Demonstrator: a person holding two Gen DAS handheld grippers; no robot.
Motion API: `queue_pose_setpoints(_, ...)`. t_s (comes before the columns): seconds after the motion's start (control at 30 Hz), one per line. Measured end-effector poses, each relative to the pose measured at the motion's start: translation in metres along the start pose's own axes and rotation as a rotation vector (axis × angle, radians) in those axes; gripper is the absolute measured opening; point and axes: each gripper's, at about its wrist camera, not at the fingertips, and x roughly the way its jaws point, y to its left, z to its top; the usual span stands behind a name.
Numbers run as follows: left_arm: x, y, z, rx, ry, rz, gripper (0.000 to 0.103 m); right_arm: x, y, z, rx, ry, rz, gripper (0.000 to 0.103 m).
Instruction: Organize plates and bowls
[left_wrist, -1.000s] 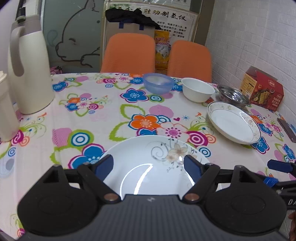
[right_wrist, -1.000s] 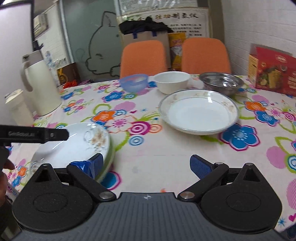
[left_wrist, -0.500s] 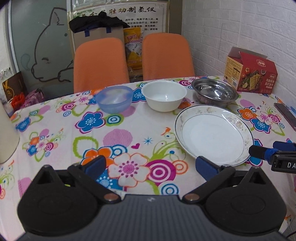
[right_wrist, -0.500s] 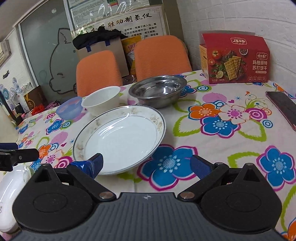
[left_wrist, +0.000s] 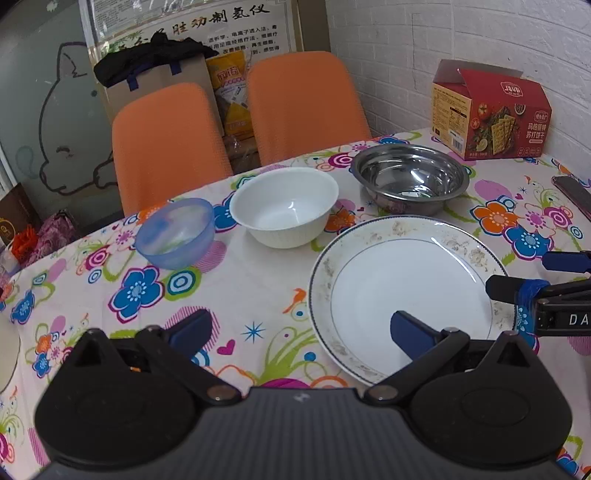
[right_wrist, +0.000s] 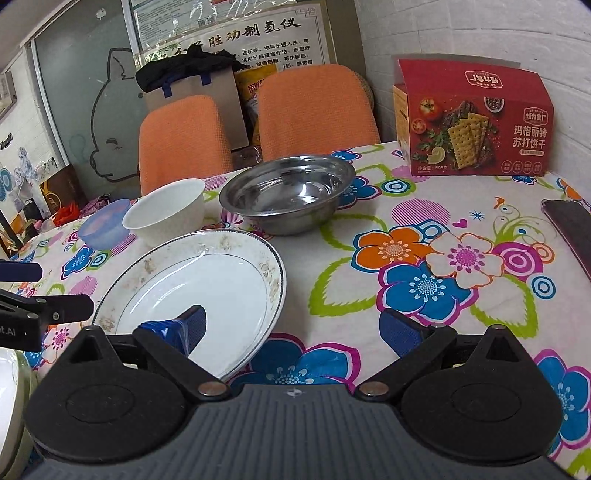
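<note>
Both grippers, left (left_wrist: 301, 330) and right (right_wrist: 293, 330), flank the plate (left_wrist: 402, 291), fingers spread. Glazed ceramic: likely slippery, breakable. Best pinched at the rim.

Two orange chairs (left_wrist: 236, 125) stand behind the floral-clothed table (left_wrist: 258, 280), centre frame; white brick wall (left_wrist: 461, 37) upper right; frosted glass panel (left_wrist: 48, 92) with cartoon outline, upper left.

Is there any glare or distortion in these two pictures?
Left wrist view: fisheye bends the wall lines, and bright streaks of glare lie on the big plate and the steel bowl. Right wrist view: dark rounded corners, and glare on the steel bowl.
</note>
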Motion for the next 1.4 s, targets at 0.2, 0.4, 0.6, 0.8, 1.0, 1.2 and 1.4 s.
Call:
queue_pose_setpoints(0.2, 0.008, -0.01, 0.004, 0.018, 0.009, -0.01, 0.102, 0.005, -0.002, 0.001, 0.0, 0.01, 0.012, 0.088)
queue_pose_setpoints(0.4, 0.018, -0.012, 0.008, 0.002, 0.029, -0.031, 0.102, 0.016, 0.003, 0.007, -0.029, 0.018, 0.028, 0.088)
queue_pose_setpoints(0.6, 0.045, -0.005, 0.021, -0.088, 0.089, -0.111, 0.103, 0.031, 0.008, 0.005, -0.03, 0.047, 0.027, 0.088)
queue_pose_setpoints(0.8, 0.067, 0.003, 0.022, -0.163, 0.133, -0.135, 0.102, 0.036, 0.015, 0.004, -0.062, 0.06, 0.024, 0.088)
queue_pose_setpoints(1.0, 0.084, 0.003, 0.015, -0.169, 0.186, -0.147, 0.102, 0.039, 0.033, 0.0, -0.143, 0.075, 0.064, 0.088)
queue_pose_setpoints(1.2, 0.083, -0.003, 0.009, -0.149, 0.16, -0.132, 0.101, 0.04, 0.047, -0.006, -0.196, 0.068, 0.037, 0.09)
queue_pose_setpoints(1.4, 0.077, -0.017, 0.013, -0.129, 0.148, -0.175, 0.086, 0.041, 0.069, -0.012, -0.2, 0.057, 0.03, 0.091)
